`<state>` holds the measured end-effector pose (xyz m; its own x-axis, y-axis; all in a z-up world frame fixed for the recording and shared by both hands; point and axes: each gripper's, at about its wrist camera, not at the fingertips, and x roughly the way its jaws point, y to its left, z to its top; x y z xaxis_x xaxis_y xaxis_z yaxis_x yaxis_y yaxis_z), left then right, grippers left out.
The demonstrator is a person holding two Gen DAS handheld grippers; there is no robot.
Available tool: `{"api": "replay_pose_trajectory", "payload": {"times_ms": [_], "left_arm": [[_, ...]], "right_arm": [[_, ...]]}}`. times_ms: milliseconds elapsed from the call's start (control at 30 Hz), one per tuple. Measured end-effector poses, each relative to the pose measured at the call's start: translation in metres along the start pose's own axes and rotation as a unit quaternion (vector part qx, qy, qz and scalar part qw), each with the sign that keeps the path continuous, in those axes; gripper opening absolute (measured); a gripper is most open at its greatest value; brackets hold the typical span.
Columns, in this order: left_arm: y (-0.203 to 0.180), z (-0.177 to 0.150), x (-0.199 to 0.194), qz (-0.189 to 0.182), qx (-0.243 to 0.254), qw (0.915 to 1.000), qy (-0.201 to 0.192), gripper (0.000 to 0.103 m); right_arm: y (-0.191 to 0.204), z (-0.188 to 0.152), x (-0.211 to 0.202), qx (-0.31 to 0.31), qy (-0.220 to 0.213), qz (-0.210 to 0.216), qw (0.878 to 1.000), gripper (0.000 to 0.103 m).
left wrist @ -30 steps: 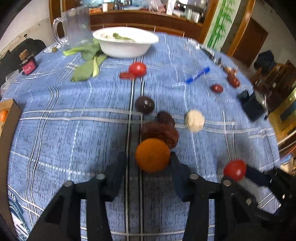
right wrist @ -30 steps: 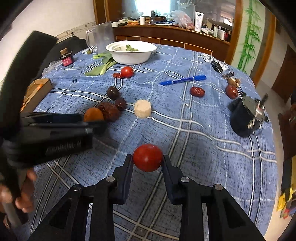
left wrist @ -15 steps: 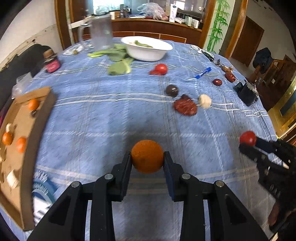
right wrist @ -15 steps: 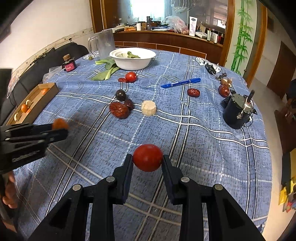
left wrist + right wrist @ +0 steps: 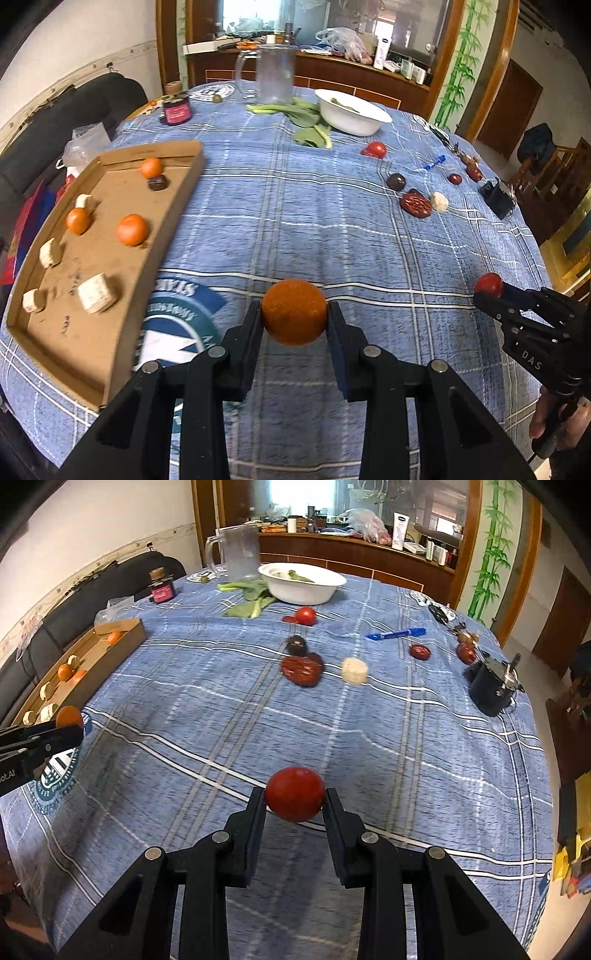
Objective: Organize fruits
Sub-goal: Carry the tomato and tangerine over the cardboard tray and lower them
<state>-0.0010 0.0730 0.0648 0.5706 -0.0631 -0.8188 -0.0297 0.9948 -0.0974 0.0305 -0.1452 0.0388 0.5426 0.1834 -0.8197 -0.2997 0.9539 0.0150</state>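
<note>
My left gripper (image 5: 294, 325) is shut on an orange (image 5: 294, 312) and holds it above the blue cloth, right of the cardboard tray (image 5: 173, 206). The tray holds three oranges, a dark fruit and several pale chunks. My right gripper (image 5: 295, 800) is shut on a red tomato (image 5: 295, 794) held above the table; it also shows in the left wrist view (image 5: 488, 284). On the cloth lie a tomato (image 5: 306, 615), a dark fruit (image 5: 296, 644), a wrinkled red fruit (image 5: 301, 670), a pale chunk (image 5: 354, 670) and a red date (image 5: 420, 651).
A white bowl (image 5: 301, 582), green leaves (image 5: 251, 598), a clear jug (image 5: 236, 552) and a small jar (image 5: 161, 587) stand at the far side. A blue pen (image 5: 395, 633) and a black device (image 5: 493, 690) lie to the right. A dark sofa is left of the table.
My left gripper has closed on the orange, lifted it and swung left, bringing the cardboard tray into view. My right gripper has pulled back a little with the tomato.
</note>
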Motion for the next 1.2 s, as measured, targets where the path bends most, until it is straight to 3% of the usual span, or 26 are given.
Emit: {"api": "replay_pose_trajectory", "payload": {"times_ms": [600, 1200], "left_arm": [[0.085, -0.001, -0.037, 0.017, -0.050, 0.9980, -0.034, 0.033], [0.217, -0.017, -0.060, 0.100, -0.156, 0.9817, -0.043, 0.033]], "right_arm": [[0.095, 0.042, -0.003, -0.055, -0.026, 0.027, 0.998, 0.034], [0.207, 0.115, 0.021, -0.147, -0.053, 0.092, 0.984, 0.034]]}}
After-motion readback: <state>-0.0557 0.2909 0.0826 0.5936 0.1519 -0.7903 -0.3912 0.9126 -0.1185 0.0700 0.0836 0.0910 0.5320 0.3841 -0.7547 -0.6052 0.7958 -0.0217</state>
